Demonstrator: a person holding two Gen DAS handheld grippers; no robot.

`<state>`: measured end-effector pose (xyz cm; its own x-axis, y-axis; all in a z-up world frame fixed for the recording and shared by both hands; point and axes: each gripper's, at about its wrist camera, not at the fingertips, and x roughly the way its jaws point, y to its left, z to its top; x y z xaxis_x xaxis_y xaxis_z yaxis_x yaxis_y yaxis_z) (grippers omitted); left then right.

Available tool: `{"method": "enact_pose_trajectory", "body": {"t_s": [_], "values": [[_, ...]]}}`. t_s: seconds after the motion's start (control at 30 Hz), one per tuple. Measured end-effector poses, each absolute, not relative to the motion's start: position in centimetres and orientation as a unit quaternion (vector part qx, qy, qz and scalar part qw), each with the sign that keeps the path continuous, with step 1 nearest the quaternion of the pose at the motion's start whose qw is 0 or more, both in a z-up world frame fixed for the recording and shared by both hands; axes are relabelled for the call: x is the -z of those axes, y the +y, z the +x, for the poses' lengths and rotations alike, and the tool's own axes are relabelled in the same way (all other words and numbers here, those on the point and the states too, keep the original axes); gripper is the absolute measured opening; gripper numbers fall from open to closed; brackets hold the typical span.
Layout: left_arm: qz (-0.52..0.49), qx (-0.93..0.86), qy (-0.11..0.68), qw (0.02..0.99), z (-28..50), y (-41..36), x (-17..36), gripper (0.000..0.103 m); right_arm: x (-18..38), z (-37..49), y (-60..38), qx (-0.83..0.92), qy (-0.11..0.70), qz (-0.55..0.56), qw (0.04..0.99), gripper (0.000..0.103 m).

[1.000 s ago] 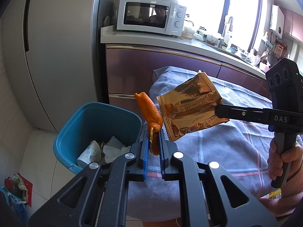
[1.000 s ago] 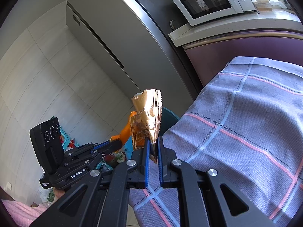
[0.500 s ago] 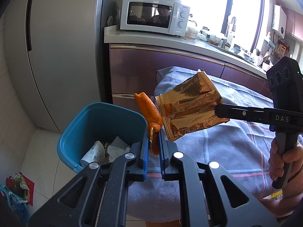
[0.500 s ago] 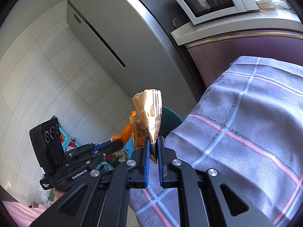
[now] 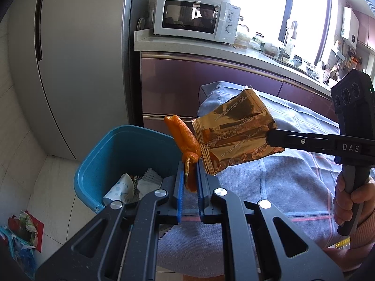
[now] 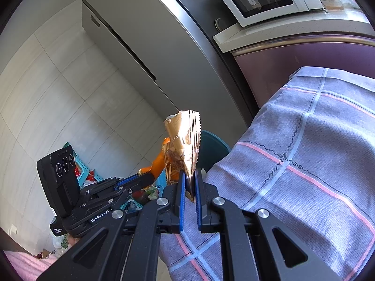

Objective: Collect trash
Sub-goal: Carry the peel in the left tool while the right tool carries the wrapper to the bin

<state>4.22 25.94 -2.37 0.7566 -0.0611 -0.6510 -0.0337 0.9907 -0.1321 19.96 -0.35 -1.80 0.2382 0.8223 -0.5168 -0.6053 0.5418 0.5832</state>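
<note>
Left gripper [image 5: 189,175] pinching orange peel [image 5: 184,138], nearer the bin [image 5: 93,164] than right gripper [image 6: 189,187] clamping wrapper [image 6: 185,145].

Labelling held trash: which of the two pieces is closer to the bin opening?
The orange peel in the left claw, at the bin rim; the gold wrapper hangs over the cloth.

Orange peel [image 5: 185,138], gold wrapper [image 5: 236,135] held aloft

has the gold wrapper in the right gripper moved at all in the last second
No. In the right wrist view the gold wrapper sits at the same spot against the tablecloth edge and the blue bin behind it, clamped in the right gripper.
</note>
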Motion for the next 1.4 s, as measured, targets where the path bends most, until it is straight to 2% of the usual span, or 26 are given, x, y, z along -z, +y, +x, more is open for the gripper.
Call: {"method": "enact_pose_trajectory", "body": {"t_s": [1.4], "values": [[-0.084,-0.030,0.364,0.927,5.3,27.6,4.0,0.010,3.1,21.1,2.9,-0.468,0.438,0.118,0.759,0.007]]}}
